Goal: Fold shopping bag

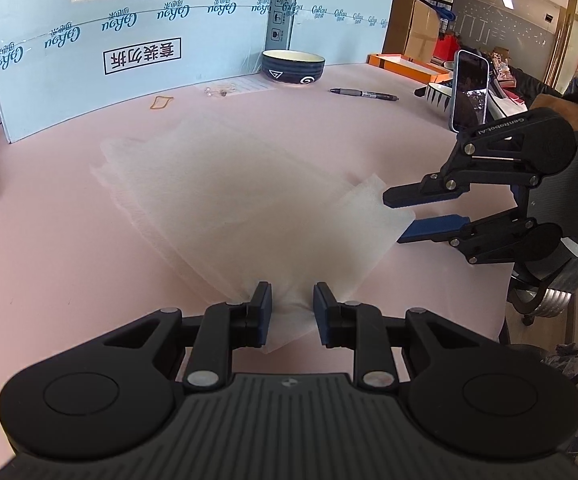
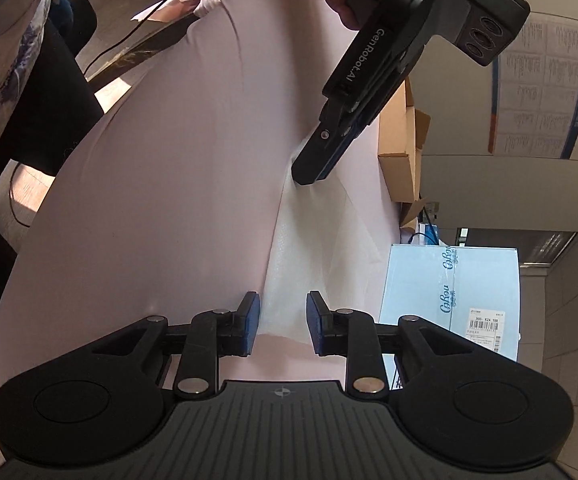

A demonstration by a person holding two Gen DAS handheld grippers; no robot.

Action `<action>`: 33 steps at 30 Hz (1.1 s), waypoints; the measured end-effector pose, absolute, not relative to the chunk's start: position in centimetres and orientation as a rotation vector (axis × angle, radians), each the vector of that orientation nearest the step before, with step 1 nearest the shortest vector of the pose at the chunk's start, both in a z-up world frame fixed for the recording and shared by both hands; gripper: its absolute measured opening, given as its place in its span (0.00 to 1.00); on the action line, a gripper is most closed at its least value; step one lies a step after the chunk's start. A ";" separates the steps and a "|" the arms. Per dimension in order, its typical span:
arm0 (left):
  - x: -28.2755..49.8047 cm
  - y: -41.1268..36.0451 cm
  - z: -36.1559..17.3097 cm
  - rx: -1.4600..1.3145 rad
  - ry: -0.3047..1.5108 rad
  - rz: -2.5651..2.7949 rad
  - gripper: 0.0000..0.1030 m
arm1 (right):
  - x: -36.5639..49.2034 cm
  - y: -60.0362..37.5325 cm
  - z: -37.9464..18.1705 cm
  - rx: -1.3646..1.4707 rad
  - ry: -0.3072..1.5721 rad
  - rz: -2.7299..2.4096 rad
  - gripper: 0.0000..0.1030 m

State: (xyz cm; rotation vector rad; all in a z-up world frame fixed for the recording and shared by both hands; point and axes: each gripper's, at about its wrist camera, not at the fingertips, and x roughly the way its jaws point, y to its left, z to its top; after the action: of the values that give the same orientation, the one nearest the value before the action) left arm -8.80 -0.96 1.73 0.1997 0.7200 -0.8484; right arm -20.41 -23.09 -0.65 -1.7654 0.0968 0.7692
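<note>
Both grippers, left gripper [image 1: 292, 312] and right gripper [image 2: 281, 322], gape at the bag [image 1: 245, 208] (translucent white).

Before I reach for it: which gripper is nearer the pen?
Right. The right gripper sits at the bag's right corner, below the pen; the left gripper is at the near corner.

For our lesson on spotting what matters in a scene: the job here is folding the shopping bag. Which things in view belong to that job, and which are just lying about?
Belongs to the job:
- white shopping bag, flat on the pink table
- left gripper, open around a bag corner
- right gripper, open at another corner

Just lying about:
- dark blue bowl
- pen
- smartphone
- light blue carton
- orange tray
</note>
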 end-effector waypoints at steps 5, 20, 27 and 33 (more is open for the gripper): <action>-9.2 -1.0 1.7 0.225 0.695 -0.856 0.22 | -20.1 -23.3 -1.7 -1.773 0.097 0.789 0.04; -13.7 -4.0 2.0 0.652 0.432 -0.873 0.46 | -16.6 -24.6 1.6 -1.400 0.236 0.984 0.04; -11.7 -4.3 1.7 0.620 0.577 -0.903 0.01 | -15.6 -24.9 2.5 -1.302 0.274 1.026 0.04; -10.9 -3.2 2.5 0.533 0.716 -0.973 0.01 | -14.1 -24.9 4.7 -1.126 0.409 1.101 0.04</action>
State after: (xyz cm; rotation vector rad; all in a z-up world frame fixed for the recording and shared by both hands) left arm -10.92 -3.25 2.48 0.5325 0.7165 -0.9734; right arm -14.05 -24.94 4.70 -1.1264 0.4094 1.1013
